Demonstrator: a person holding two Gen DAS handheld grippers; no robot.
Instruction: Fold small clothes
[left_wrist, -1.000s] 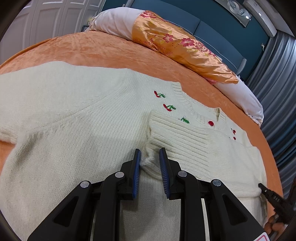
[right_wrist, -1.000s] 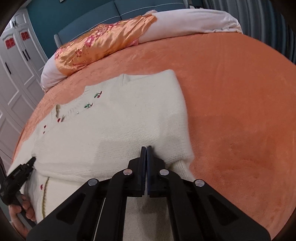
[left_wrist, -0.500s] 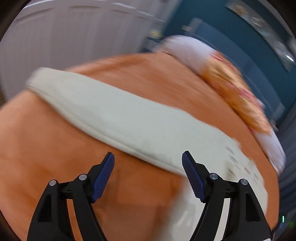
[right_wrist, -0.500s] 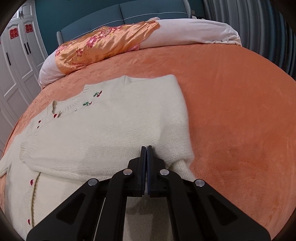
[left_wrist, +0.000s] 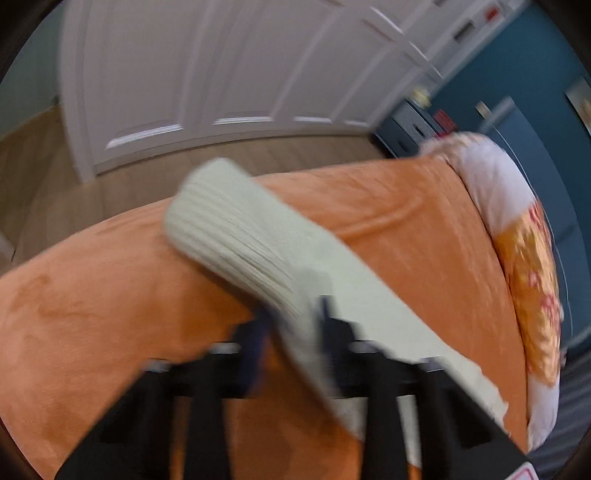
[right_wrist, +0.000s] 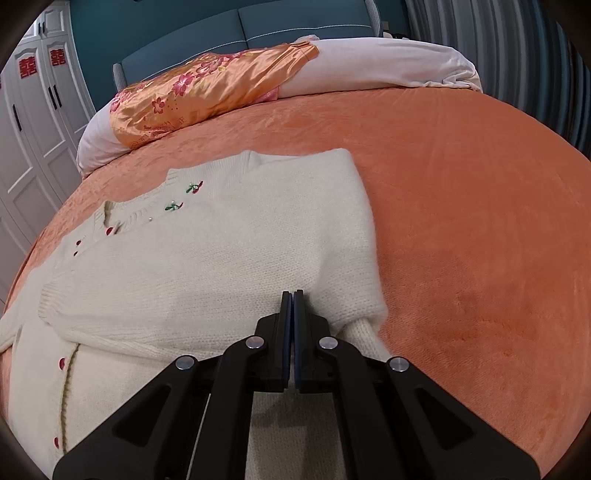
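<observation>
Across the left wrist view everything is smeared by motion blur. Left gripper (left_wrist: 295, 325): jaws closing on the ribbed cuff end of a cream sleeve (left_wrist: 251, 236), the knit between them; pads too blurred to make out. The sleeve runs up-left from the gripper across the orange bedspread (left_wrist: 92, 314). White wardrobe doors (left_wrist: 221, 74) and wood floor lie beyond the bed edge. The cardigan's body is out of this frame.

Right wrist view, sharp: right gripper (right_wrist: 293, 295), jaws pressed together with nothing between them, tips resting on the cream cardigan (right_wrist: 207, 258), which lies flat on the bedspread, one sleeve folded across its front. Cherry embroidery and red buttons show left of the gripper. Orange floral pillow (right_wrist: 207, 92) behind the cardigan. Cardigan's lower hem hidden under the gripper body.
</observation>
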